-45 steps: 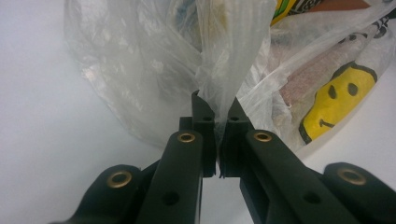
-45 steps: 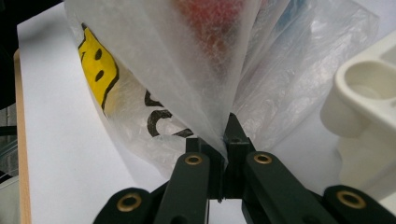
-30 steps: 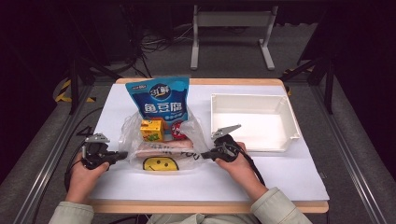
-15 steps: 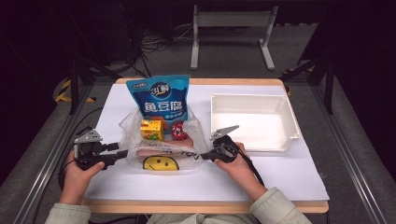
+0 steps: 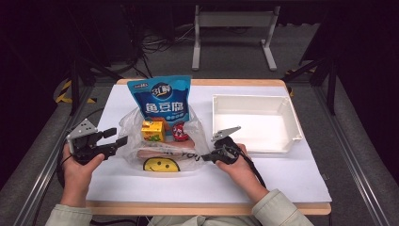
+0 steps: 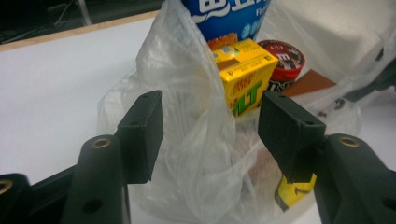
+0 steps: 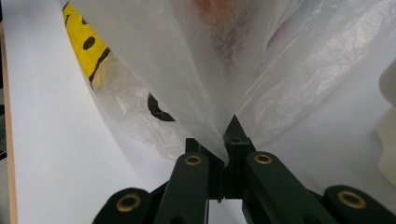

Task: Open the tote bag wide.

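A clear plastic bag [image 5: 160,149] with a yellow smiley face lies mid-table. It holds a blue snack pouch [image 5: 162,100], a yellow drink carton [image 5: 153,130] and a red round tin [image 5: 180,132]. My left gripper [image 5: 117,136] is open at the bag's left edge. In the left gripper view a fold of the bag [image 6: 187,93] stands between the spread jaws of my left gripper [image 6: 210,126], ahead of the carton [image 6: 247,84] and the tin [image 6: 282,56]. My right gripper [image 5: 205,157] is shut on the bag's right edge, and the film [image 7: 210,70] is pinched at the tips of my right gripper [image 7: 224,144].
A white tray [image 5: 249,97] stands to the right of the bag, close behind my right hand. White sheet covers the table, with bare room along the front edge and far left. Cables and a metal stand lie on the floor beyond the table.
My left gripper has shifted slightly left and up beside the bag's left edge. The right gripper has stayed in place, pinching the bag.
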Tool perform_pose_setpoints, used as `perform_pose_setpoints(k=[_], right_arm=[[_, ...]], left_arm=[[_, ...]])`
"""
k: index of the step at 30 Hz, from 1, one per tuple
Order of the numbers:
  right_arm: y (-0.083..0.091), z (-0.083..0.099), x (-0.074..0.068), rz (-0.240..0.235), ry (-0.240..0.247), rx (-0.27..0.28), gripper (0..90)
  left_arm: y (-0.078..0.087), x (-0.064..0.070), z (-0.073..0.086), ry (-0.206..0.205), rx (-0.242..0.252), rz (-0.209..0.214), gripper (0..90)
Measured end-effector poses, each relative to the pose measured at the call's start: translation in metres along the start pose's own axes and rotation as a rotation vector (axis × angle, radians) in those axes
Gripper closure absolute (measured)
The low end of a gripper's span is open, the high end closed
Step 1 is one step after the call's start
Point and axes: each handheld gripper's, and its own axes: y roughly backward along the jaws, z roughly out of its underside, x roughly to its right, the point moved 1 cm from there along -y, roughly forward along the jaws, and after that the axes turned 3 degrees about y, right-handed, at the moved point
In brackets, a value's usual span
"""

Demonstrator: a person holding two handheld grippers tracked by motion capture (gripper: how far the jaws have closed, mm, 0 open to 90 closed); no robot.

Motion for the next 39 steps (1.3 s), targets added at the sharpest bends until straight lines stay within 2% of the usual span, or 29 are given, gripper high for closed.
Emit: perform_pose_setpoints(k=[3,4,6,8,15,16,17,19,23,29,33,34,36,39], right_arm=[[0.001,0.000,0.000,0.001,0.000,0.005,89.5],[0.001,0.000,0.000,0.000,0.001,0.005,89.5],[0.001,0.000,0.000,0.000,0.002,0.007,89.4],[0.002,0.000,0.000,0.002,0.002,0.009,89.4],[0.002,0.000,0.000,0.007,0.004,0.017,89.2],[0.002,0.000,0.000,0.007,0.004,0.018,89.2],[0.002,0.000,0.000,0.007,0.004,0.019,89.3],[0.002,0.000,0.000,0.007,0.003,0.018,89.3],[0.001,0.000,0.001,0.008,0.003,0.016,89.4],[0.000,0.001,0.002,0.005,-0.003,0.016,89.5],[0.000,0.001,0.002,0.005,-0.006,0.015,89.6],[0.000,0.001,0.002,0.005,-0.006,0.015,89.6],[0.000,0.002,0.002,0.003,-0.004,0.015,89.6],[-0.001,0.001,0.002,0.002,-0.004,0.014,89.6]], left_arm=[[-0.007,0.000,-0.001,0.017,-0.001,-0.034,55.5],[-0.009,-0.001,-0.001,0.022,-0.012,-0.053,61.7],[-0.013,-0.006,0.002,0.039,-0.035,-0.088,79.7],[-0.018,-0.012,0.008,0.058,-0.073,-0.109,89.5],[-0.036,-0.025,0.023,0.095,-0.158,-0.133,90.0],[-0.036,-0.025,0.023,0.095,-0.158,-0.133,90.0],[-0.043,-0.028,0.029,0.100,-0.193,-0.141,90.0],[-0.046,-0.029,0.031,0.102,-0.208,-0.139,90.0],[-0.060,-0.034,0.040,0.109,-0.270,-0.145,90.0],[-0.069,-0.037,0.049,0.107,-0.331,-0.138,90.0],[-0.063,-0.037,0.048,0.123,-0.305,-0.145,88.8],[-0.061,-0.037,0.048,0.129,-0.293,-0.145,86.5],[-0.052,-0.037,0.045,0.168,-0.261,-0.133,82.8],[-0.037,-0.034,0.037,0.166,-0.205,-0.136,73.9]])
